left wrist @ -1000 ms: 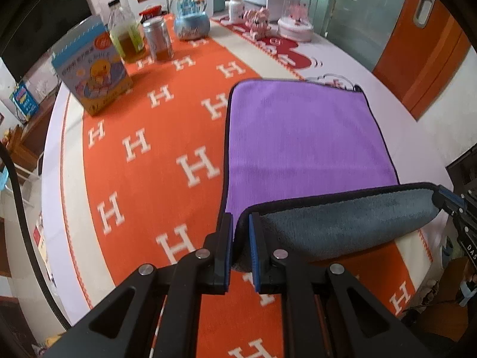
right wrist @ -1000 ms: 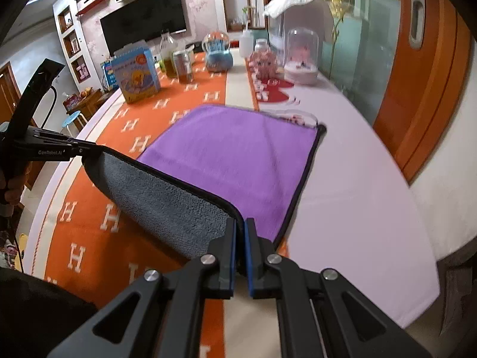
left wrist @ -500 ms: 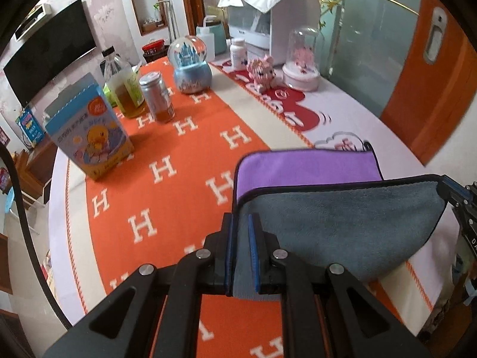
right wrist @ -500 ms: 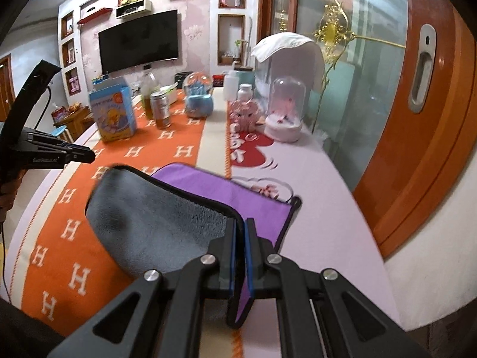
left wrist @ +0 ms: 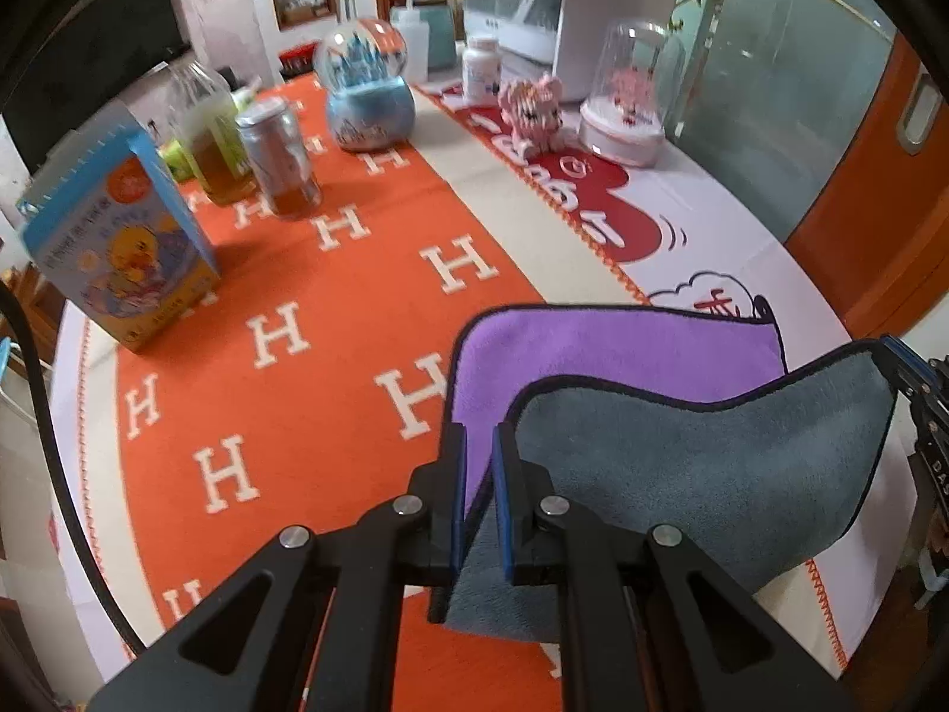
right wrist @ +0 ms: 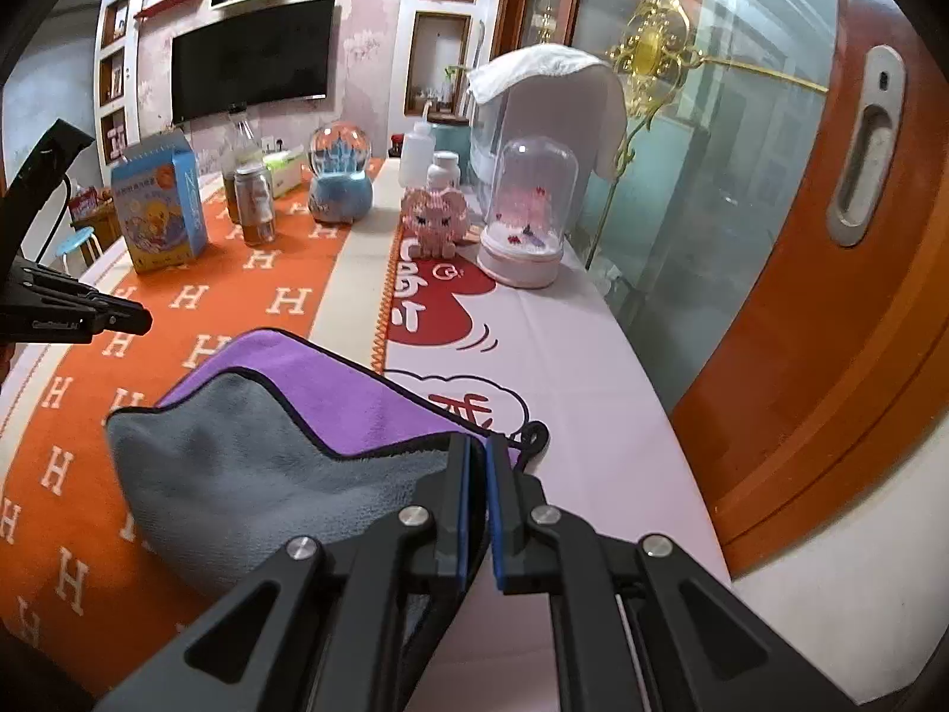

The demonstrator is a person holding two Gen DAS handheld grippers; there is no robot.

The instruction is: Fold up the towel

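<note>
The towel [left wrist: 682, 474] is purple on one side and grey on the other, with a dark hem. Its grey half is folded forward over the purple half [left wrist: 593, 350], which lies on the table. My left gripper [left wrist: 477, 445] is shut on the towel's left corner. My right gripper [right wrist: 477, 463] is shut on the right corner; the towel shows there too [right wrist: 237, 457]. The grey edge sags between the two grippers, just short of the far purple edge.
Beyond the towel stand a blue box [left wrist: 118, 237], a bottle [left wrist: 210, 136], a can [left wrist: 282, 166], a snow globe [left wrist: 368, 101], a pink toy [left wrist: 534, 113] and a glass dome [left wrist: 634, 101]. The orange cloth [left wrist: 267, 356] covers the left; an orange door [right wrist: 830, 296] is at the right.
Both grippers carried the towel's near edge up and forward over the purple half. The grey side now covers most of the purple, and the edge has lowered toward the far edge.
</note>
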